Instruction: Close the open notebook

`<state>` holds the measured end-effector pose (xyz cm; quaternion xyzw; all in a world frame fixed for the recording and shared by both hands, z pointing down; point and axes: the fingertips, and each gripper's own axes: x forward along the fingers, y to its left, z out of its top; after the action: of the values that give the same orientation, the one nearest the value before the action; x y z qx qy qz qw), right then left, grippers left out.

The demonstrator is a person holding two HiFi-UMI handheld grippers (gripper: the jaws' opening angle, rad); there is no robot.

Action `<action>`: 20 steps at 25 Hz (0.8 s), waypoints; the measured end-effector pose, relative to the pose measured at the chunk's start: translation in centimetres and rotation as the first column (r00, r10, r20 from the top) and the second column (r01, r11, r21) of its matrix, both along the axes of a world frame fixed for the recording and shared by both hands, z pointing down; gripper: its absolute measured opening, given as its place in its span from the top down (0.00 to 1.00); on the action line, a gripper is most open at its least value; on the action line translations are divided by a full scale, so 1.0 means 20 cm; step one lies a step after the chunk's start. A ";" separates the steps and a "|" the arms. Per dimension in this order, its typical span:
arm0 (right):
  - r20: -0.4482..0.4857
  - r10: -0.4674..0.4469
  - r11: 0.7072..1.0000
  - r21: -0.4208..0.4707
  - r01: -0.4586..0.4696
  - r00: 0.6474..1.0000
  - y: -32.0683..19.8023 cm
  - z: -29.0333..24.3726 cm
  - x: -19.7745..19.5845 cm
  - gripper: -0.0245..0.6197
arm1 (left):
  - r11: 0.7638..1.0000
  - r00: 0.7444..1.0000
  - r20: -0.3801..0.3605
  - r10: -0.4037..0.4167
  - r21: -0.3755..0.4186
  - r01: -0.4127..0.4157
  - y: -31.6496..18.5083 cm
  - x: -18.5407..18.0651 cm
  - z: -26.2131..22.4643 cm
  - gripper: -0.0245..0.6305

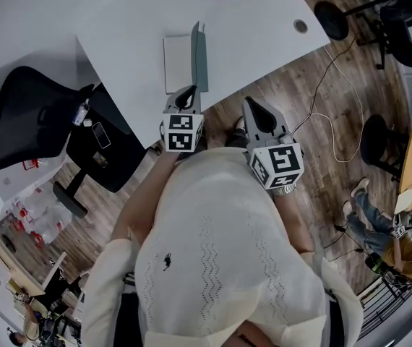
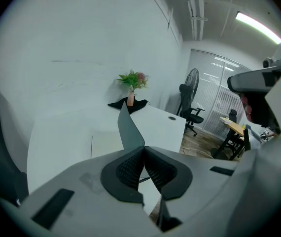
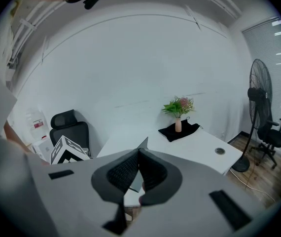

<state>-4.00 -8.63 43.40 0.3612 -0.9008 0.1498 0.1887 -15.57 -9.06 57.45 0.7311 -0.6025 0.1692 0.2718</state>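
Observation:
The notebook (image 1: 179, 63) lies on the white desk (image 1: 119, 27) near its front edge. Its white page lies flat and its grey cover (image 1: 200, 55) stands almost upright on the right. My left gripper (image 1: 189, 92) hovers just short of the notebook's near edge, shut and holding nothing. In the left gripper view the grey cover (image 2: 129, 129) rises right behind the closed left gripper (image 2: 143, 151). My right gripper (image 1: 254, 106) is off the desk's edge, to the right of the notebook, also shut and holding nothing. In the right gripper view only the cover's tip (image 3: 143, 143) peeks above the closed right gripper (image 3: 138, 153).
A black office chair (image 1: 36, 114) stands left of the desk. A vase with a plant (image 2: 132, 87) on a black cloth sits at the desk's far end. The desk has a cable hole (image 1: 301, 26). A cable (image 1: 336, 132) and stools (image 1: 379, 143) are on the wooden floor at the right.

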 end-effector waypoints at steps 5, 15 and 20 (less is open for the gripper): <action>0.000 0.012 1.000 -0.001 -0.012 1.000 0.02 0.01 -0.04 0.96 | 1.000 1.000 0.010 0.009 -0.015 -0.009 0.02 -0.06 0.02 0.94; -0.002 0.027 1.000 -0.006 -0.027 1.000 0.05 0.02 -0.09 0.96 | 0.999 1.000 0.023 0.012 -0.044 -0.011 0.05 -0.14 0.08 0.94; -0.008 0.036 0.999 -0.007 -0.036 0.999 0.06 0.04 -0.12 0.96 | 0.998 0.999 0.034 0.016 -0.066 -0.014 0.08 -0.19 0.13 0.94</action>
<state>-6.40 -7.42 44.15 0.3775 -0.8928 0.1548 0.1909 -19.28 -7.54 60.09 0.7232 -0.5958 0.2035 0.2839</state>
